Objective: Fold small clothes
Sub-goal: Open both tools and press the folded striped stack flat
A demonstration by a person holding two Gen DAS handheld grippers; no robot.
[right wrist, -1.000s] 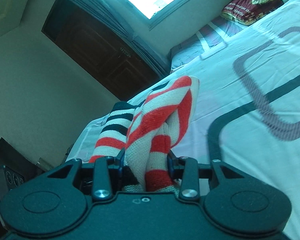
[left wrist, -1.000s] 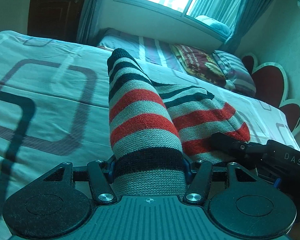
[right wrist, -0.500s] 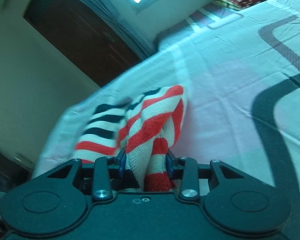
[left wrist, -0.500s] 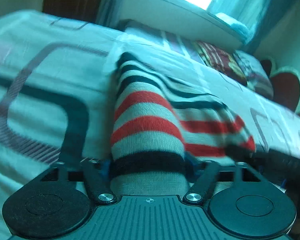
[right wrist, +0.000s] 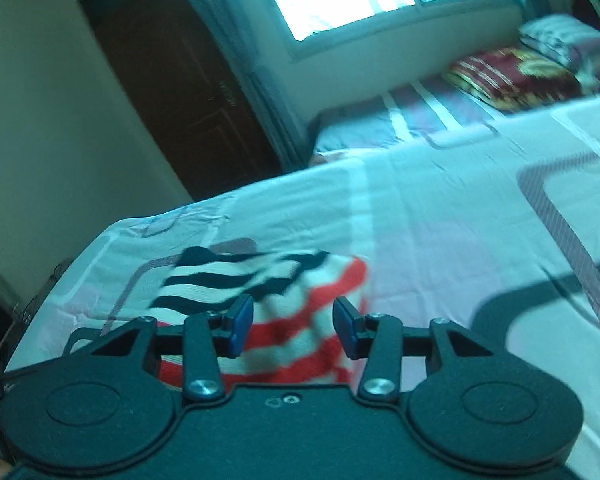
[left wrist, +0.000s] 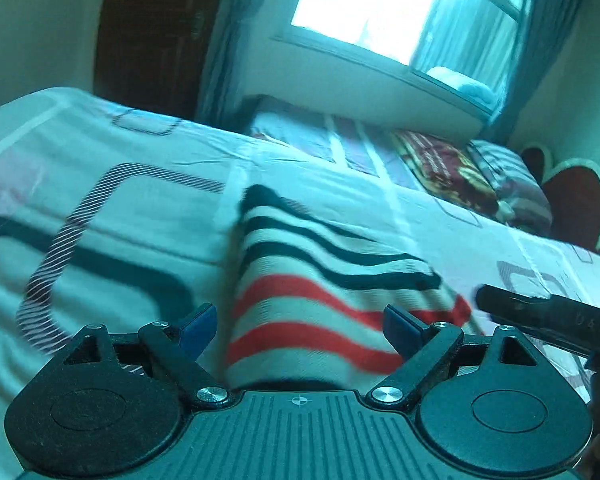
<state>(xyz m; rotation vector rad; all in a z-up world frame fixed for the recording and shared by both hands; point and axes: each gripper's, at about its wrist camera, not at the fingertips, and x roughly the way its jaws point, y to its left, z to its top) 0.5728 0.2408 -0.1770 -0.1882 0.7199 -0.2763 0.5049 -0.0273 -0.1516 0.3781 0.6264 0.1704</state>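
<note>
- Now the striped knit (left wrist: pixel 320 304) is seen lying folded on the bed (left wrist: pixel 100 208), at about 12 o'clock from both grippers.
- The left gripper (left wrist: pixel 300 326) has just been opening; its jaws stand wide apart, the knit between them but unpressed.
- The right gripper (right wrist: pixel 294 326) has likewise been opening; its pads are apart, clear of the knit, which lies between them.
- The fold could likely spring open once released, the knit being thick.
- A blue pad (right wrist: pixel 240 326) could snag a loop on withdrawal and drag the top layer askew.
</note>
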